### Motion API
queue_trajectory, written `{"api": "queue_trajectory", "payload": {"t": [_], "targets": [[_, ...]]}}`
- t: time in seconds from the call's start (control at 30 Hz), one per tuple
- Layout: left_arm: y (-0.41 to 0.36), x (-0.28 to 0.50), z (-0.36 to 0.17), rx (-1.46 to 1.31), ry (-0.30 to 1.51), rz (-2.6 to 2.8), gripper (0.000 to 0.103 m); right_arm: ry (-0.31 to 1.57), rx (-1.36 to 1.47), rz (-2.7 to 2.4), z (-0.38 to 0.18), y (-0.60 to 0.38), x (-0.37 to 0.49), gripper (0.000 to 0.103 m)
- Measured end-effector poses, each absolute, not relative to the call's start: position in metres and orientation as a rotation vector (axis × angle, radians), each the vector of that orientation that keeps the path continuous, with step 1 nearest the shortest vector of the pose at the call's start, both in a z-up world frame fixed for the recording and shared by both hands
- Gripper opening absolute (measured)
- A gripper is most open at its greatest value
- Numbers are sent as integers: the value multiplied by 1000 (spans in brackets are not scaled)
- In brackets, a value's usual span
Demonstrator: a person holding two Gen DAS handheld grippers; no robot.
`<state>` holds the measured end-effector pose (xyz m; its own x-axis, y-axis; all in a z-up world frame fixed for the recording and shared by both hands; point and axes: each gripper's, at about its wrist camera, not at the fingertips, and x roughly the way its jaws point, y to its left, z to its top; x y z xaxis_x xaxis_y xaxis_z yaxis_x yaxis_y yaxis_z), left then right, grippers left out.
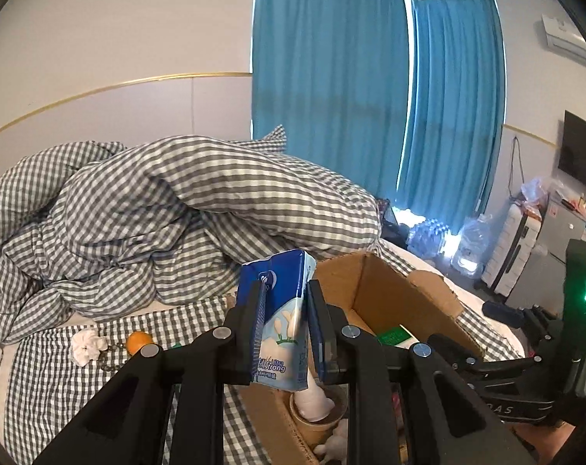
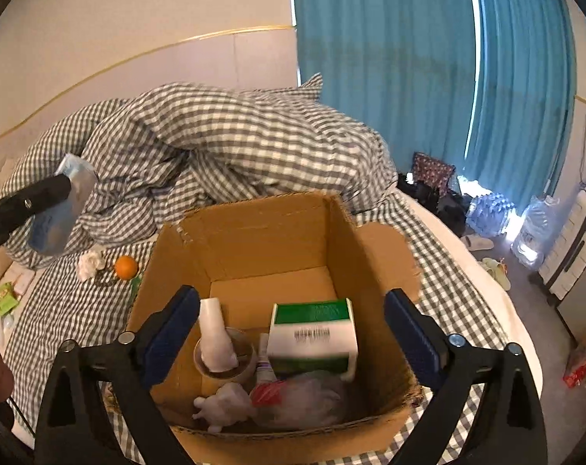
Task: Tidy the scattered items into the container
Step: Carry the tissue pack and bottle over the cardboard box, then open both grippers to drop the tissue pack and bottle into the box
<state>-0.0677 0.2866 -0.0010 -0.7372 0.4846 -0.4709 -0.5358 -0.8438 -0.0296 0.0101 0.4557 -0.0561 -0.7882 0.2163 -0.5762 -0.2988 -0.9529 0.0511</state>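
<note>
The left gripper [image 1: 283,321] has its jaws clamped on a blue-and-white soft tissue pack [image 1: 279,317] at centre frame — above the brown cardboard box [image 2: 254,232] on the bed; the right gripper [image 2: 289,333] hangs over the box, jaws wide apart, empty.

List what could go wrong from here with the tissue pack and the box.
1. The left claw pinches the soft tissue pack by its sides. It could slip before it is over the cardboard box.
2. The box floor is crowded: a white bottle in a tape roll, a green-and-white carton. A dropped pack may topple the bottle.
3. The open right claw hangs over the box; the claws could collide.
</note>
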Motion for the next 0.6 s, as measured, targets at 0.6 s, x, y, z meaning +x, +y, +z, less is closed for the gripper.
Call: {"api": "queue_trajectory", "payload": {"t": [0.6], "targets": [[347,-65,-30,-745,205,2400,30,261,-735,2665,-32,495,46,98]]}}
